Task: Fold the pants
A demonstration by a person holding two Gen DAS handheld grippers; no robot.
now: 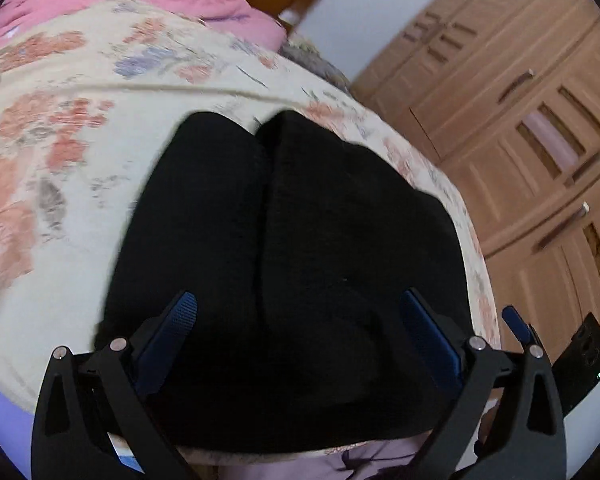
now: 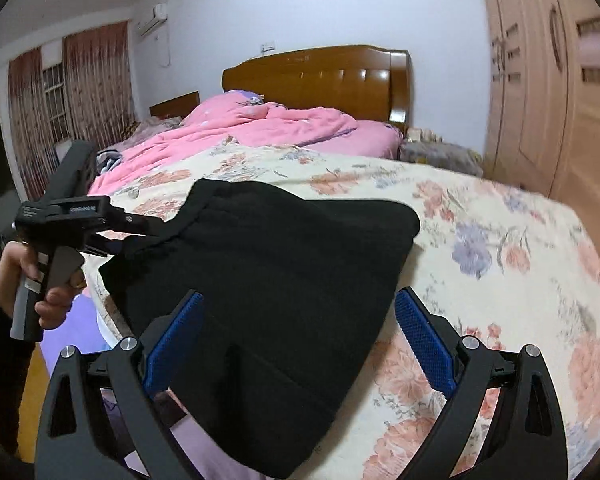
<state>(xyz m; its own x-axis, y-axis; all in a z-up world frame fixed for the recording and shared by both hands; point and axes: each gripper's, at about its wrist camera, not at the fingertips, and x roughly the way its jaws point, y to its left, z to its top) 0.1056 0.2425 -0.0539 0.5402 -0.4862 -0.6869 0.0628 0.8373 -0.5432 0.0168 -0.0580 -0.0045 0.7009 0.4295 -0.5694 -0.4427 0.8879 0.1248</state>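
The black pants point(image 2: 260, 280) lay folded on your floral bedspread point(image 2: 500, 264), their near edge drooping past the mattress, out of sight. Both your left gripper point(image 1: 298, 312) and right gripper point(image 2: 298, 310) stood wide apart, empty; the wardrobe point(image 1: 520, 128) blurred.

One black pants point(image 2: 268, 264), two tongs point(image 1: 298, 312) point(image 2: 296, 312), one bed point(image 2: 480, 216).
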